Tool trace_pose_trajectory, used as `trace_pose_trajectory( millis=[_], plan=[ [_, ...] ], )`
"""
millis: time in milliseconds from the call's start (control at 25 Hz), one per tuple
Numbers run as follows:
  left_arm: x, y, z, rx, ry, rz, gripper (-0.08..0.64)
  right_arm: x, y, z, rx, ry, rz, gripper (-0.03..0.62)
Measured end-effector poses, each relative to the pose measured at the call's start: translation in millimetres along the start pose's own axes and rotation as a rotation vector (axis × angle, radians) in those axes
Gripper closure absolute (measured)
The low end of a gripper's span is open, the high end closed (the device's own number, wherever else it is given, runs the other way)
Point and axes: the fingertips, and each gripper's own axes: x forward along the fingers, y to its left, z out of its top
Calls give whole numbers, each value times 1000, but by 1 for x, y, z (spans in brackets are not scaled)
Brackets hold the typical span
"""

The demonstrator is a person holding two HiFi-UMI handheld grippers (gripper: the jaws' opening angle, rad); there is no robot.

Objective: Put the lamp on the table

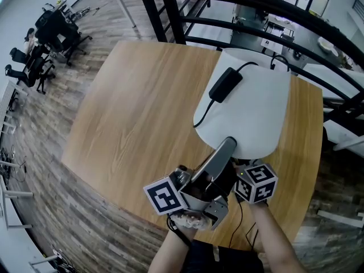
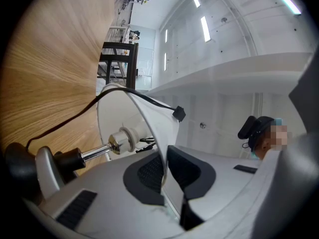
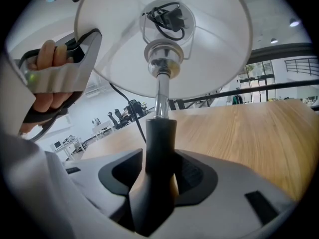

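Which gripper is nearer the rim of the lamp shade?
Left. The left gripper is shut on the very rim of the lamp shade. The right gripper is farther off, its jaws either side of the black neck below the shade.

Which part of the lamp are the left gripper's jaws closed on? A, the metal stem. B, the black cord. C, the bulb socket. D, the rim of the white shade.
D: the left gripper has its jaws pinched on the thin edge of the white shade.

The lamp is over the near right part of the table, an adapter lying on top, railing behind.
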Motion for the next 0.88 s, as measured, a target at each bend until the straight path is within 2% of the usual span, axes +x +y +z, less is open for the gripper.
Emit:
trace_pose_trajectory(
  millis=[80, 680, 760, 840, 880],
  plan=[
    [-2, 0, -2, -1, -1, 1, 514, -4, 2, 0, 3, -4, 4, 356],
    [-24, -7, -6, -5, -11, 4, 498, -48, 17, -23, 29, -42, -69, 354],
    [-27, -7, -7, -4, -11, 4, 495, -52, 21, -28, 48, -55, -60, 356],
    [-34, -6, -11, -5, -9, 3, 492, -57, 25, -38, 60, -55, -60, 397],
    [-39, -6, -14, -6, -8, 3, 491, -60, 28, -45, 63, -52, -64, 397]
  ],
)
